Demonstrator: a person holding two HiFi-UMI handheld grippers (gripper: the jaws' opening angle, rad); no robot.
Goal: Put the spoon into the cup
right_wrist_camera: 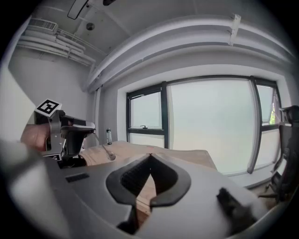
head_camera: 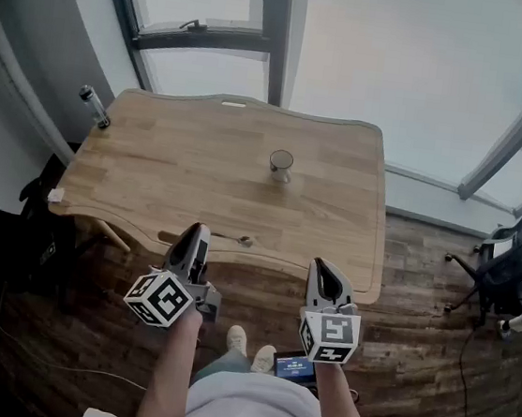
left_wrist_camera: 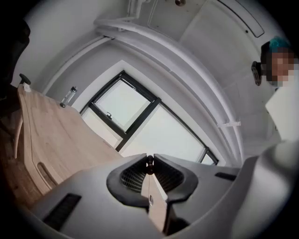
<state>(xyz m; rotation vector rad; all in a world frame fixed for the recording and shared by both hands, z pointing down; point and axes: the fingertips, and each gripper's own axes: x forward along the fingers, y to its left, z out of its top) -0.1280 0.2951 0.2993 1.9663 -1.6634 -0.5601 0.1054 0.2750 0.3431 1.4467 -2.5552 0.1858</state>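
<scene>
at the counter [head_camera: 152, 171] edge, left gripper [head_camera: 199, 233] fingers [left_wrist_camera: 133, 175] pinch the spoon [head_camera: 241, 240]; right gripper [head_camera: 321, 266] fingers sit pressed together, empty. next should come the lift toward the cup [head_camera: 280, 165].

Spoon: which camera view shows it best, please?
The right gripper view: the spoon shows from the side, its handle in the left claw, its bowl down by the table. The head view shows it small at the table's near edge. The left gripper view shows only a dark bit between the shut claw tips.
</scene>
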